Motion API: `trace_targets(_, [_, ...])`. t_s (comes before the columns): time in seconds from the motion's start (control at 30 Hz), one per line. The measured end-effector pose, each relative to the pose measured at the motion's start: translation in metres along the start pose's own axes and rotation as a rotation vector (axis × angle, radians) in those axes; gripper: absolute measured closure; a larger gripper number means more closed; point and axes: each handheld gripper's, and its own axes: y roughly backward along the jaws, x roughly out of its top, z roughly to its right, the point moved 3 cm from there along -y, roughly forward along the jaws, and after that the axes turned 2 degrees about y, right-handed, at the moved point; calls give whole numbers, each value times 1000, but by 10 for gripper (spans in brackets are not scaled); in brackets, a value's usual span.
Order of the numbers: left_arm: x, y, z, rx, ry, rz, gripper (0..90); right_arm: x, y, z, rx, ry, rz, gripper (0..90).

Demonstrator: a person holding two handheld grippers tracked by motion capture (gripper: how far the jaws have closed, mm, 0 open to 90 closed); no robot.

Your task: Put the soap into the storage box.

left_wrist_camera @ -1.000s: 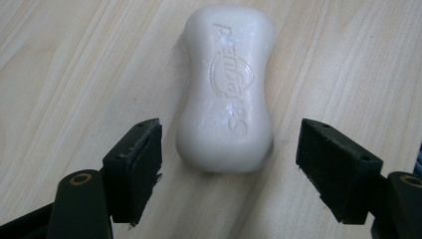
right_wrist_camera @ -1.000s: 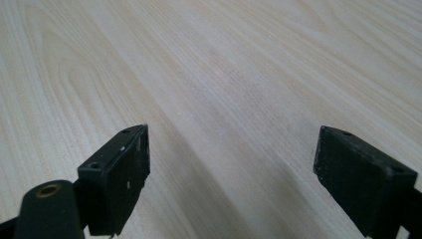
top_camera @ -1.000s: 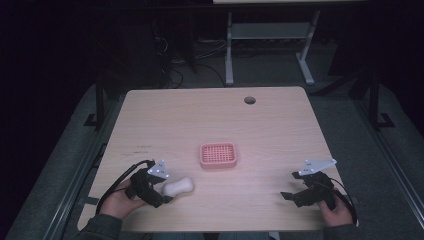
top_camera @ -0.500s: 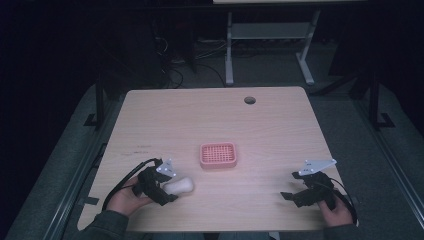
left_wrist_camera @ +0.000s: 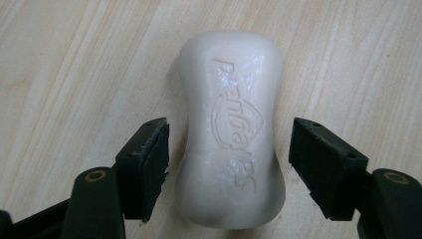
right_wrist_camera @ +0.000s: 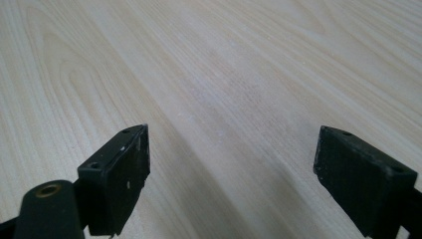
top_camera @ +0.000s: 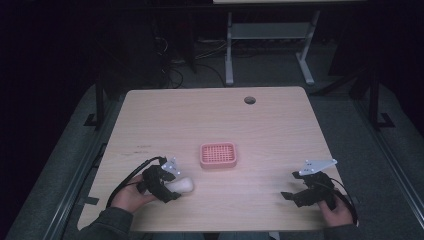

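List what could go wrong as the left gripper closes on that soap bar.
1. The left gripper has its jaws open on either side of the soap bar, with gaps on both sides. The bar's flanks are rounded and look smooth, so it may squirt out when squeezed.
2. The pink soap dish is small; a tilted bar could land on its rim.

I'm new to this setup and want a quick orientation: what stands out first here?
A white soap bar lies between the open left claw near the table's front left. A pink dish sits mid-table, and the right claw is open at front right.
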Motion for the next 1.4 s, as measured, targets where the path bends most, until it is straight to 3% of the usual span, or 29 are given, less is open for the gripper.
trace_targets(0.47, [7, -9, -2, -15, -16, -56, 450, 0, 2, 0, -5, -7, 2, 143])
trace_targets(0.73, [9, -11, -2, -15, -20, -72, 464, 0, 2, 0, -5, -5, 5, 143])
trace_targets(1.13, [15, -12, 5, 18, -67, -114, 493, 0, 3, 0, -4, 1, 15, 143])
trace_targets(1.4, [17, -10, 5, 16, -60, -100, 495, 0, 3, 0, -3, 1, 21, 143])
